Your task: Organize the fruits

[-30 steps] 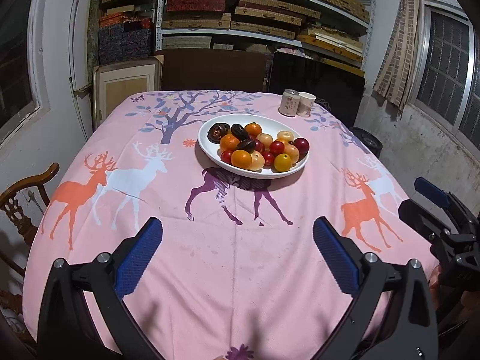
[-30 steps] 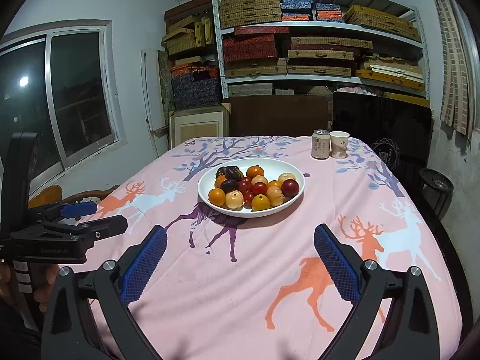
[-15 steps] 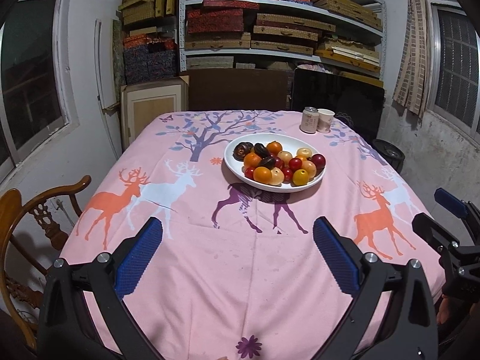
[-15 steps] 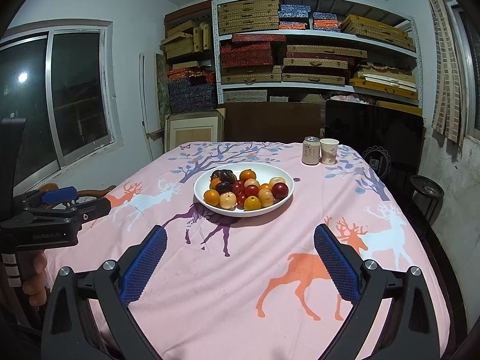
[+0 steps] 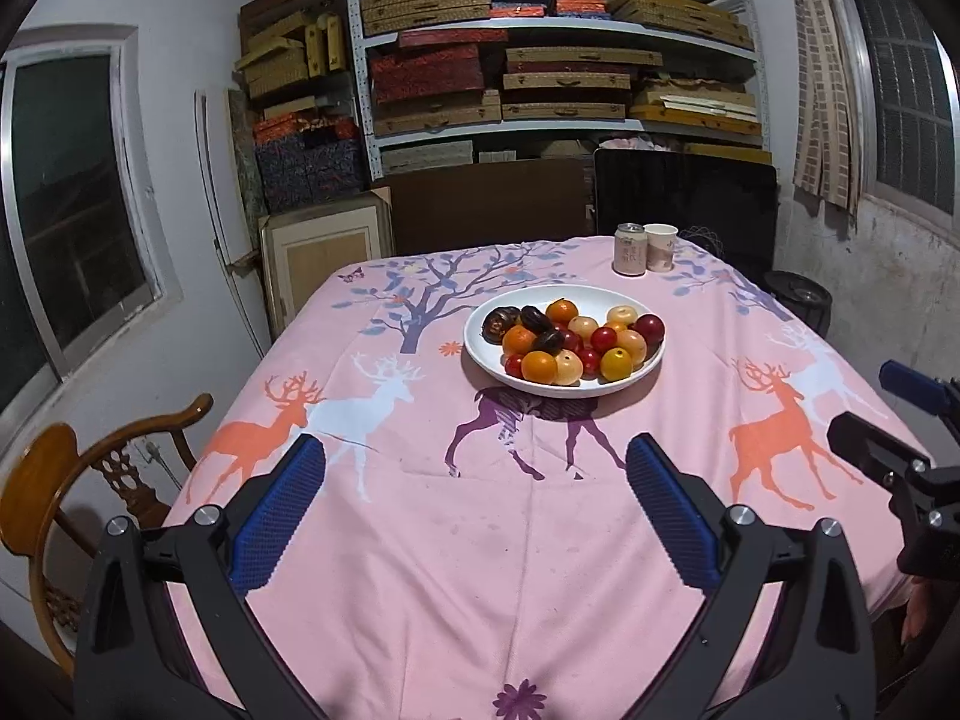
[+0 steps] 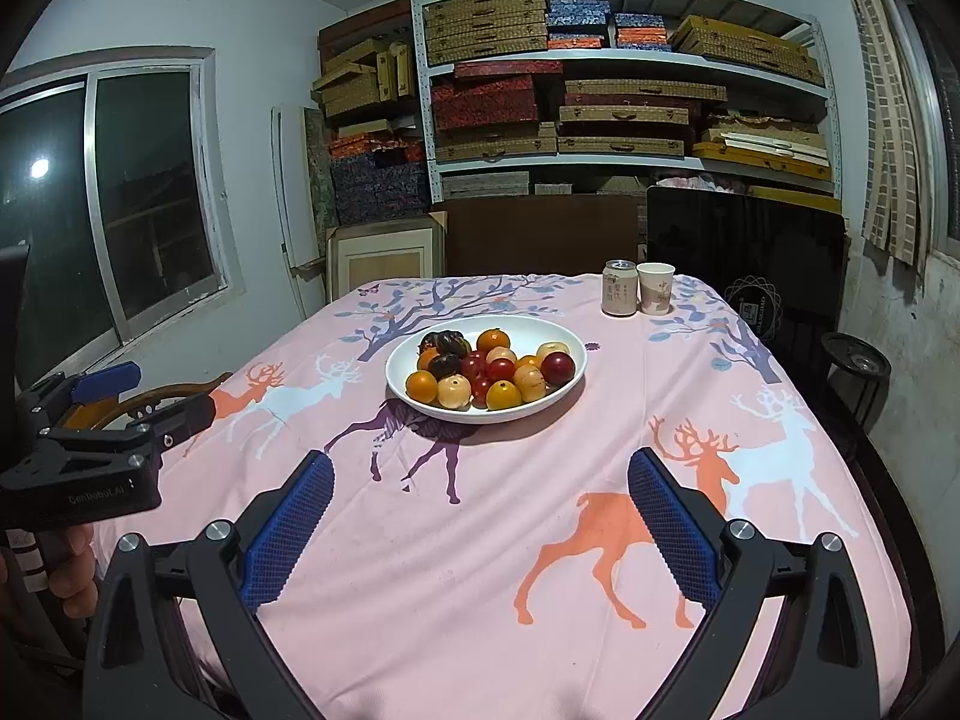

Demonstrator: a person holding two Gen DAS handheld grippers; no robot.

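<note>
Both grippers hang over the near edge of the table [image 5: 420,570], left gripper [image 5: 474,510] and right gripper [image 6: 480,516] each spread wide, holding nothing. The fruits [image 5: 567,339] sit piled in a white bowl [image 5: 480,354] mid-table (can [image 6: 618,296] and cup [image 6: 655,288] stand behind it).

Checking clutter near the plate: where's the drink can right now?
The drink can stands upright at the table's far end, right of centre in both views, just left of the paper cup and beyond the white fruit plate.
</note>
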